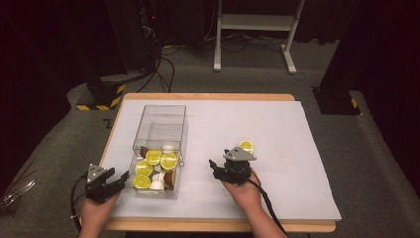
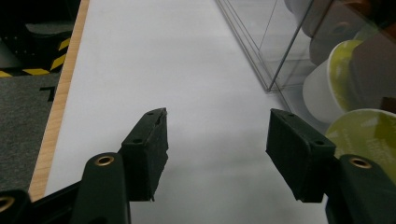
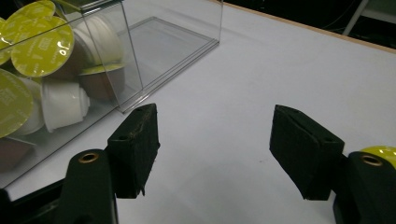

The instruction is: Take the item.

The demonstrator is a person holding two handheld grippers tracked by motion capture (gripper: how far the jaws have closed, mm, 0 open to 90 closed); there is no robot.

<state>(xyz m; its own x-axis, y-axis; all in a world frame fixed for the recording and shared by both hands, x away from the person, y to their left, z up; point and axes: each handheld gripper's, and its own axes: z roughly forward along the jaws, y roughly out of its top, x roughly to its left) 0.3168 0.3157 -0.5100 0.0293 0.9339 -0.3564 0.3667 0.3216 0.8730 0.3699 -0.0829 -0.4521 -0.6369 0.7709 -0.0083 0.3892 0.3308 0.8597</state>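
A clear plastic box (image 1: 161,123) lies on the white table top, and its pulled-out drawer (image 1: 173,191) holds several coffee capsules (image 1: 154,157) with yellow-green lids, white and brown bodies. My left gripper (image 1: 120,179) rests open just left of the drawer's front corner; in the left gripper view the left gripper (image 2: 217,126) has bare table between its jaws, and the capsules (image 2: 327,88) show at the right. My right gripper (image 1: 228,159) stands open mid-table, right of the drawer. One loose yellow-lidded capsule (image 1: 246,147) sits just beyond the right gripper (image 3: 215,123), outside its right jaw, apart from the pads.
The white sheet (image 1: 277,129) covers a wooden table whose edge (image 1: 208,96) runs along the back. Past the table are a black stand with yellow-black striped feet (image 1: 101,96) and a white frame's legs (image 1: 257,29). Cables trail from both grippers toward the person.
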